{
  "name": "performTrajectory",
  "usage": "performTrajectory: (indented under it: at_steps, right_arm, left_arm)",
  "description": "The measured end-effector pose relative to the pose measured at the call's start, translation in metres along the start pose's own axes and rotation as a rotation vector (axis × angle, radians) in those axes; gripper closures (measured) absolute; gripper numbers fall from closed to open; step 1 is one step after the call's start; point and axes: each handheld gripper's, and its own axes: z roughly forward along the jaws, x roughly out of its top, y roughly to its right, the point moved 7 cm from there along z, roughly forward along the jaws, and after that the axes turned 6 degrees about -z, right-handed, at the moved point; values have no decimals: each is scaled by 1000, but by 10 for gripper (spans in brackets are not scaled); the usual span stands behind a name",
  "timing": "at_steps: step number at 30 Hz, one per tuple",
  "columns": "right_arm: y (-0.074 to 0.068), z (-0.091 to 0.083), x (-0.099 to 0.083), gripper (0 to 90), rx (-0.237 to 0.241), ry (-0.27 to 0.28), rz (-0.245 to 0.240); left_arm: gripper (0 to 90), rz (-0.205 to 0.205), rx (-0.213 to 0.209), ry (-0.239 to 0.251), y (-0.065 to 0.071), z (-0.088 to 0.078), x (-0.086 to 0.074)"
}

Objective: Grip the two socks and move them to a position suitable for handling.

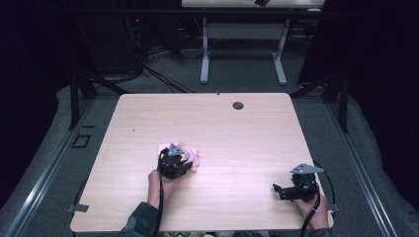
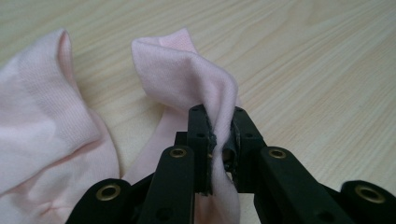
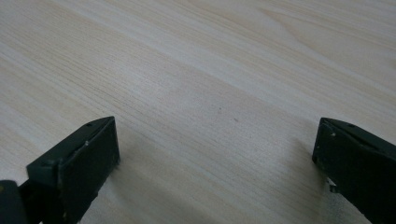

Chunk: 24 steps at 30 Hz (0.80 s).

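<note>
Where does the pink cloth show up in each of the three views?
High view: the pink cloth lies left of the table's centre, partly under the left gripper.
Left gripper view: it covers the left side and rises as a fold in the middle, pinched between the closed jaws.
Right gripper view: light wood between wide-open jaws, with no cloth on it.
Shared landmark: the light wood-grain tabletop.
</note>
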Motion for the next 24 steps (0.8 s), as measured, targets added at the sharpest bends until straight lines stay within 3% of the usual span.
performTrajectory:
  at_steps: [6,10,11,12,13,15,16,18,24]
  right_arm:
    - [0,0,0,0,0,0,0]
    - [0,0,0,0,-1,0,1]
    - [0,0,0,0,0,-1,0]
    - [0,0,0,0,-1,0,1]
    - [0,0,0,0,-1,0,1]
    - [0,0,0,0,-2,-1,2]
    - [0,0,0,0,-2,-1,2]
    - [0,0,0,0,-2,-1,1]
    - [0,0,0,0,-1,-1,1]
  left_arm:
    - [809,43,-39,28,19,-16,8]
    - [807,94,-89,33,45,-20,13]
    - [807,94,-89,33,45,-20,13]
    - [806,116,-112,30,57,-19,13]
    - [806,116,-112,30,57,-19,13]
    - [805,141,-143,7,75,-12,7]
    - [804,141,-143,7,75,-12,7]
    - [802,149,-181,-17,92,-4,0]
    - [796,166,-209,-64,112,11,-13]
